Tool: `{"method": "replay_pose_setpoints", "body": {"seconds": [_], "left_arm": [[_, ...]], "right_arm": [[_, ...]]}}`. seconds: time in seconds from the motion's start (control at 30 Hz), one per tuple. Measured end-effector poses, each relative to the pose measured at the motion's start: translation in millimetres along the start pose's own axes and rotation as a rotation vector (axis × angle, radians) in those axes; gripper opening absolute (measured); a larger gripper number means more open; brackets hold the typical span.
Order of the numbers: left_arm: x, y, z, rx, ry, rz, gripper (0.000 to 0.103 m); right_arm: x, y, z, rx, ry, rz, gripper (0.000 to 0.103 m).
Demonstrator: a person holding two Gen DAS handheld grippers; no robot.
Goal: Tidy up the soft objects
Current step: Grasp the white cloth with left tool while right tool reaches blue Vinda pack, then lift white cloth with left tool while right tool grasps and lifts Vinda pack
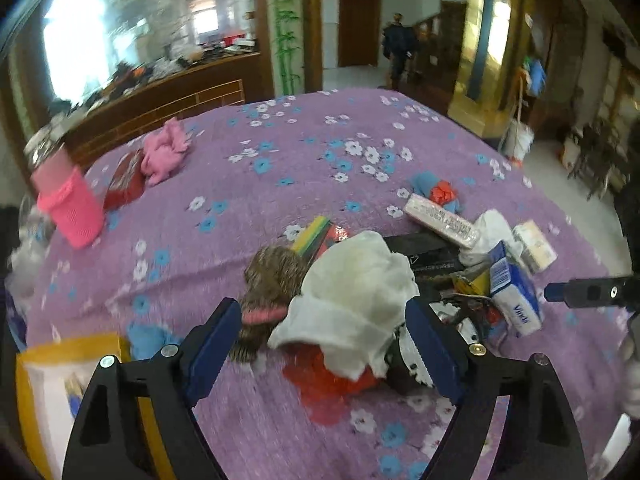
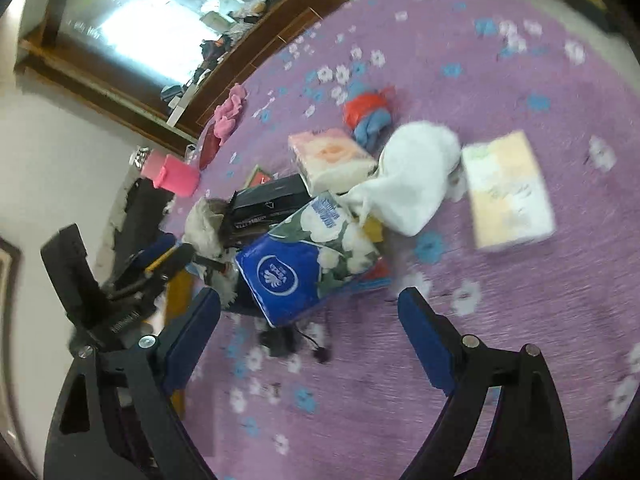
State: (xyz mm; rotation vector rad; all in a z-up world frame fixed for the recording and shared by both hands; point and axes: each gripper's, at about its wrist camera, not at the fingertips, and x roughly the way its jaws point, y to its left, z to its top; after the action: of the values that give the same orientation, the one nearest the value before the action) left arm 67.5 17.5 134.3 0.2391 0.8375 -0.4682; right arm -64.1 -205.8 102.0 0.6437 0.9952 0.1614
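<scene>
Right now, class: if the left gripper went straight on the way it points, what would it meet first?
Most likely the white cloth, which lies between the open left gripper's fingers and atop the pile. Depth is unclear.

Bare purple bedspread (image 2: pixel 500 320) before the right tool (image 2: pixel 310 308); ahead, seemingly touching, crowded tissue packs (image 2: pixel 304 268) and white cloth (image 2: pixel 416 176).

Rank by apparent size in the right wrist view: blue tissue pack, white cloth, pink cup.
1. blue tissue pack, though it lies nearest the camera.
2. white cloth, close to the pack in size, so unsure.
3. pink cup, clearly smallest.
</scene>
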Motion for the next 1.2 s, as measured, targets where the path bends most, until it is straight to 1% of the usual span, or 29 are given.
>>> {"method": "replay_pose_setpoints", "body": {"seconds": [0.13, 0.2, 0.3, 0.4, 0.47, 0.53, 0.6, 0.73, 0.83, 1.0, 1.13, 1.2], "left_arm": [[18.2, -11.5, 8.3, 0.087, 0.019, 0.018, 0.084], [28.4, -19.9, 10.5, 0.123, 0.03, 0.012, 0.086], [31.5, -21.7, 14.3, 0.124, 0.02, 0.014, 0.087], [33.5, -15.1, 14.6, 0.087, 0.034, -0.028, 0.084], [35.1, -9.6, 14.3, 0.06, 0.045, -0.087, 0.073], [34.3, -5.8, 14.2, 0.061, 0.058, -0.129, 0.065], [33.1, -3.0, 13.5, 0.083, 0.062, -0.142, 0.064], [30.1, 3.7, 9.3, 0.135, 0.081, -0.212, 0.064], [27.1, 13.1, 12.5, 0.108, 0.074, -0.257, 0.064], [29.8, 30.0, 18.5, 0.066, 0.052, -0.217, 0.064], [38.4, 19.7, 16.6, 0.109, 0.066, -0.181, 0.064], [40.7, 6.7, 15.6, 0.151, 0.074, -0.148, 0.043]], "right_arm": [[11.8, -4.8, 3.3, 0.092, 0.025, 0.051, 0.091], [15.7, -1.0, 7.0, 0.107, 0.017, 0.044, 0.091], [19.8, 7.5, 12.2, 0.109, 0.008, 0.024, 0.091], [24.5, 15.2, 16.8, 0.103, -0.005, -0.023, 0.091], [28.8, 18.3, 18.9, 0.097, -0.007, -0.059, 0.091], [33.1, 19.6, 21.3, 0.097, -0.007, -0.078, 0.091], [35.7, 20.9, 23.1, 0.093, -0.007, -0.096, 0.091], [35.8, 19.3, 24.9, 0.092, 0.003, -0.09, 0.091], [34.4, 17.0, 27.0, 0.104, 0.009, -0.071, 0.091], [34.0, 14.9, 29.4, 0.115, 0.016, -0.066, 0.091], [35.6, 16.3, 30.9, 0.11, 0.016, -0.07, 0.091], [37.6, 17.4, 31.7, 0.107, 0.016, -0.078, 0.091]]}}
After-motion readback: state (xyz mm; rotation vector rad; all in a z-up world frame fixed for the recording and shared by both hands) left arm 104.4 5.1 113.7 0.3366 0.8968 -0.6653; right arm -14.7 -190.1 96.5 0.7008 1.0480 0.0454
